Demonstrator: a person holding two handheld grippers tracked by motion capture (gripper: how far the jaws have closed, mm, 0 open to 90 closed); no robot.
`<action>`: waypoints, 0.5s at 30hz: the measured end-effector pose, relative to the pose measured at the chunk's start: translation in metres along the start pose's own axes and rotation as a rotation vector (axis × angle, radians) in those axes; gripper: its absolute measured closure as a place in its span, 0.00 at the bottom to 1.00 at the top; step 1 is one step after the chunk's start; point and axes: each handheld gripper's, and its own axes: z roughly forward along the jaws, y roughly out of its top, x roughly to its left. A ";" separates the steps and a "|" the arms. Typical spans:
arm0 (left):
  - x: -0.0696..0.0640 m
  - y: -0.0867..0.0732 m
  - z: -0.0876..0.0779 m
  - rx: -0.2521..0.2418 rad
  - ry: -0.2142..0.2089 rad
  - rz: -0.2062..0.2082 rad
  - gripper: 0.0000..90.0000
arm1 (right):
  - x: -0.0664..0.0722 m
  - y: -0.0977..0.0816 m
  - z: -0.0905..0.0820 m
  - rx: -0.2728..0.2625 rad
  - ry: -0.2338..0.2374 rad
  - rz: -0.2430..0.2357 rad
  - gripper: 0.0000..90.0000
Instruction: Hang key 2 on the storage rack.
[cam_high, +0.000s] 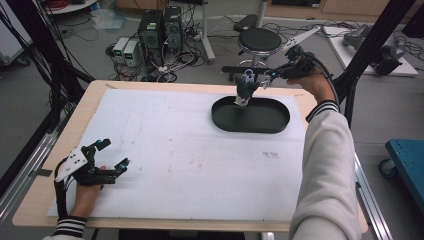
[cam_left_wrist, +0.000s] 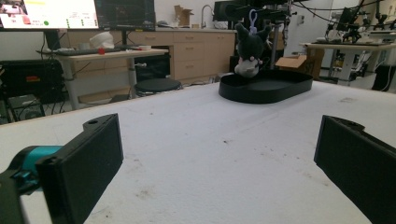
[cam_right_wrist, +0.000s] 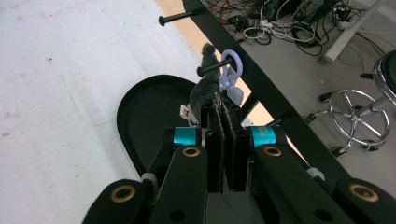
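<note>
Right gripper (cam_right_wrist: 225, 114) pinched tight on the soft toy (cam_high: 244, 90), holding its ring (cam_right_wrist: 233, 63) at the peg (cam_right_wrist: 212, 70) over the black tray (cam_high: 272, 122). Left gripper (cam_high: 112, 156) wide open, resting on the table (cam_high: 165, 160).

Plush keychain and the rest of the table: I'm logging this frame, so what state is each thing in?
Plush keychain: hanging by its lilac ring on a peg of the black rack, just above the tray.
Black oval tray: flat on the table; nothing seen lying in it.
Right hand-held gripper: shut on the plush keychain.
Left hand-held gripper: open, holding nothing, low over the white mat.
</note>
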 end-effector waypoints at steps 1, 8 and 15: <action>0.000 0.000 0.000 0.000 0.000 -0.001 0.02 | -0.001 0.000 0.001 0.003 -0.006 -0.005 0.99; 0.000 0.000 0.000 -0.001 0.000 0.000 0.02 | -0.005 -0.004 0.007 0.037 -0.010 0.007 0.99; 0.000 0.000 0.000 0.001 -0.002 -0.001 0.02 | -0.006 -0.005 0.015 0.063 -0.016 -0.003 0.99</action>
